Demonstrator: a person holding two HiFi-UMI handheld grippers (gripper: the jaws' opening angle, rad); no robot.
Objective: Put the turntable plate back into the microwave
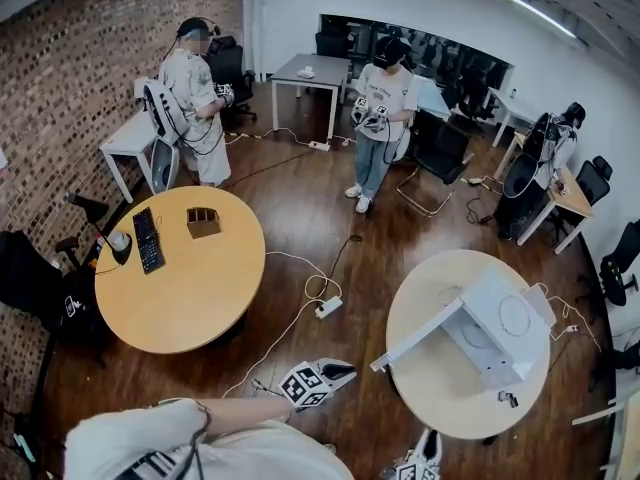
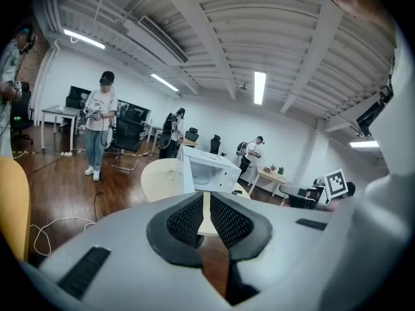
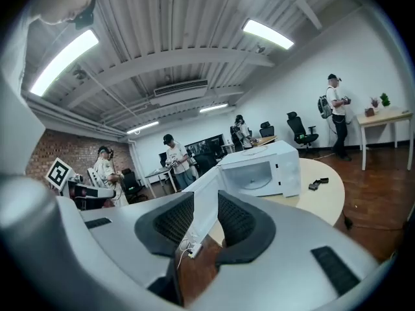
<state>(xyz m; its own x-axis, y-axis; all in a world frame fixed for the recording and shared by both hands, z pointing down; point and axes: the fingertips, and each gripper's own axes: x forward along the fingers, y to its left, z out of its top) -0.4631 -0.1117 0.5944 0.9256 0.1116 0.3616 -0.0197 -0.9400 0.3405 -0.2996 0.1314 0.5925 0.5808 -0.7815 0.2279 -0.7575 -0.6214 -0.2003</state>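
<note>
A white microwave (image 1: 492, 336) stands on a round cream table (image 1: 425, 393) at the right, its door (image 1: 415, 343) swung wide open towards me. A round clear plate (image 1: 514, 316) appears to lie on the microwave's top. In the right gripper view the microwave (image 3: 267, 168) shows an open cavity with a round fitting on its floor. My left gripper (image 1: 342, 373) hovers over the wood floor, left of the table, jaws shut and empty (image 2: 207, 205). My right gripper (image 1: 433, 440) is low by the table's near edge, jaws open with nothing between them (image 3: 206, 203).
A white power strip (image 1: 328, 307) with trailing cables lies on the floor between the two round tables. The left table (image 1: 200, 288) carries a keyboard (image 1: 147, 239) and a wooden box (image 1: 203, 222). A small black object (image 1: 509, 399) lies near the microwave. Two people stand further back.
</note>
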